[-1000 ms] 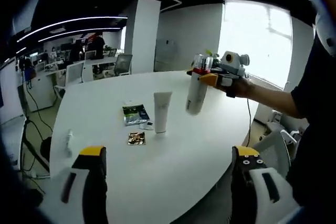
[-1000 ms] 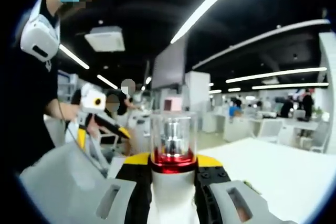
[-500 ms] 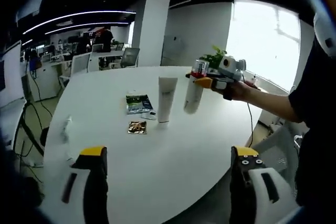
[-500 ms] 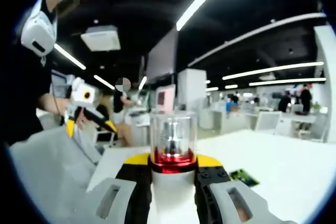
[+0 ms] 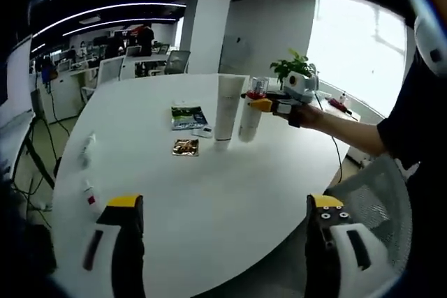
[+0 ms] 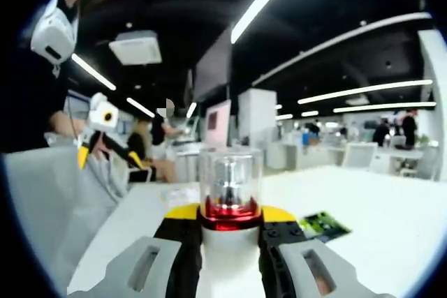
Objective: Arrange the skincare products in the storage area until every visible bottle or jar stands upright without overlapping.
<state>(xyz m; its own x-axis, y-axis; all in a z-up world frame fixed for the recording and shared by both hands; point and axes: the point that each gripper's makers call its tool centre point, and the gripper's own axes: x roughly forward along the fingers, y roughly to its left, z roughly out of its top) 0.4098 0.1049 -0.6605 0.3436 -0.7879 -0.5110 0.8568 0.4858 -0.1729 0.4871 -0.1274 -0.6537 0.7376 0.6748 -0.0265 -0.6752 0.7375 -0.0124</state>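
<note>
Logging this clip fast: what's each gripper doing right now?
Left gripper: open, holding nothing.
Right gripper: shut on the white pump bottle with the clear cap.

Pump bottles: one, white with a red collar and a clear cap (image 5: 250, 112), clamped between the right gripper's (image 5: 263, 105) fingers above the surface (image 5: 209, 200); the same bottle (image 6: 230, 193) rises between the fingers in the right gripper view.
Tubes: one, white, standing upright (image 5: 227, 107) just beside the held bottle.
Green sachets: one, lying flat (image 5: 188, 117); also at (image 6: 323, 226).
Gold sachets: one, small (image 5: 185, 146).
Small white packets: one (image 5: 204, 131), between the green sachet and the tube.
Small slim white items near the surface's edge: two (image 5: 86, 148), (image 5: 89, 193); too small to identify.
Potted plants: one (image 5: 291, 69).
Grippers: two; the left one's (image 5: 222, 246) fingers stand wide apart.
</note>
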